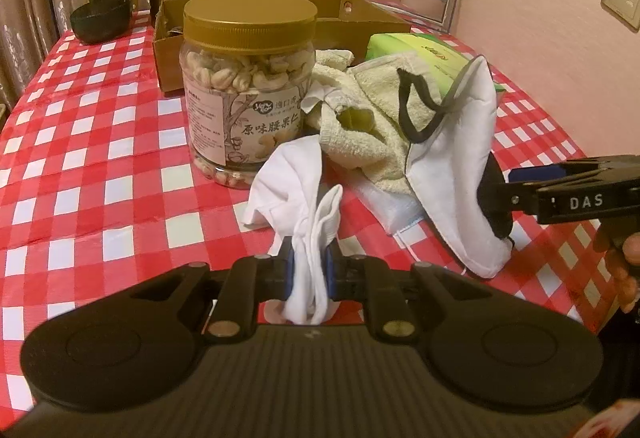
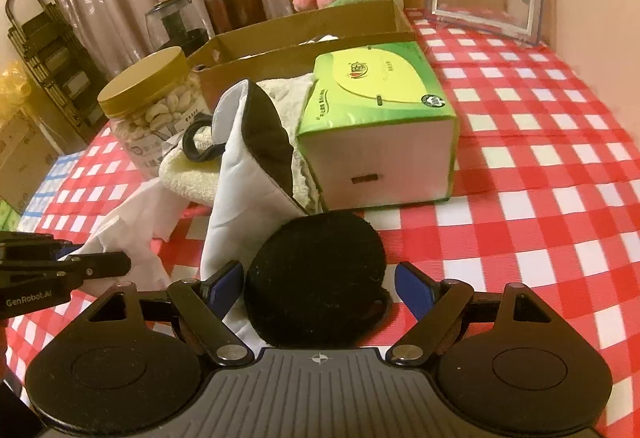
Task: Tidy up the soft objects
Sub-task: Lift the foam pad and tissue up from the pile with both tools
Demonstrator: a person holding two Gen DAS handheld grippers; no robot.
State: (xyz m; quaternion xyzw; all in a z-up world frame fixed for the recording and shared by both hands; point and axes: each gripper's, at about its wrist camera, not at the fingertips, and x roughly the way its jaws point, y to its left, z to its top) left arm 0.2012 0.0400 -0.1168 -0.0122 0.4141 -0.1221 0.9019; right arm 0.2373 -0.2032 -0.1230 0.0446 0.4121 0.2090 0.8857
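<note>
The left gripper (image 1: 311, 262) pinches a white sock (image 1: 292, 177) at six o'clock from the gold-lidded cashew jar (image 1: 248, 93). The right gripper (image 2: 320, 284) gapes around a black-and-white sleep mask (image 2: 316, 270), pads clear. Cardboard box (image 2: 304, 37) behind: contents unclear.

Warm, dim indoor light tints both views orange; shadows are soft. Fisheye bending curves the edges, dark vignettes fill the corners, and detail is slightly soft.
</note>
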